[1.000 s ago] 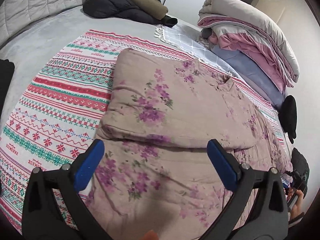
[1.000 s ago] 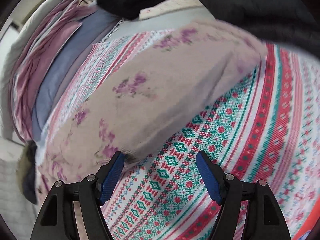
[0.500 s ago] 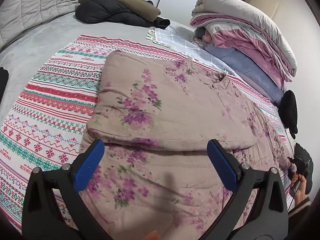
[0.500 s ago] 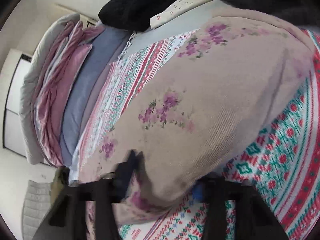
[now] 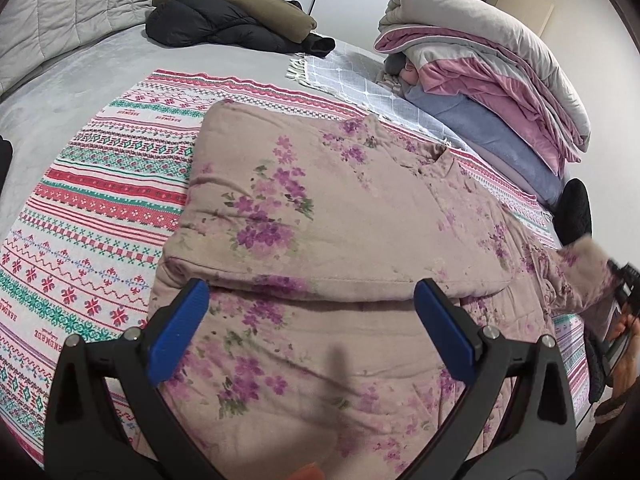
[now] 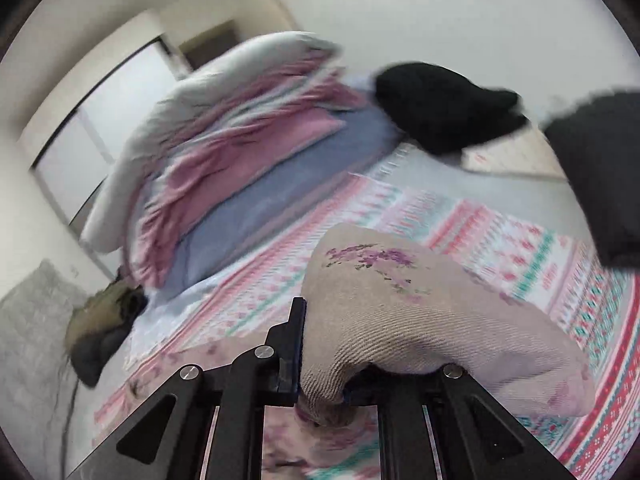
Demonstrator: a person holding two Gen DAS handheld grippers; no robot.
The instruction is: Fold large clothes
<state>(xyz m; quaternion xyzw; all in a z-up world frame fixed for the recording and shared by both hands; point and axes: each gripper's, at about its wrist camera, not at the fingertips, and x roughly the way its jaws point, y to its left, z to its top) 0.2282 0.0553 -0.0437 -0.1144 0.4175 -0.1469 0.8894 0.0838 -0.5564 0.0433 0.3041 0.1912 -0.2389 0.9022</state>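
Observation:
A padded beige jacket with purple flowers [image 5: 340, 216] lies on a striped patterned blanket [image 5: 100, 200] on the bed. Its left sleeve is folded across the body. My left gripper [image 5: 308, 320] is open and empty, hovering over the jacket's lower part. My right gripper [image 6: 324, 364] is shut on the cuff end of the jacket's right sleeve [image 6: 400, 312] and holds it lifted above the blanket. In the left wrist view that raised sleeve [image 5: 580, 276] shows at the far right, with the right gripper [image 5: 622, 284] beside it.
A stack of folded quilts, grey, pink and blue [image 5: 492, 72], stands at the back right. A dark and olive coat pile [image 5: 236, 20] lies at the back. A black garment [image 5: 576, 208] lies at the right edge. The grey headboard [image 5: 60, 20] is at the left.
My right gripper closed on the sleeve end and lifted it off the blanket, swinging upward. My left gripper stayed open and drifted slightly over the jacket.

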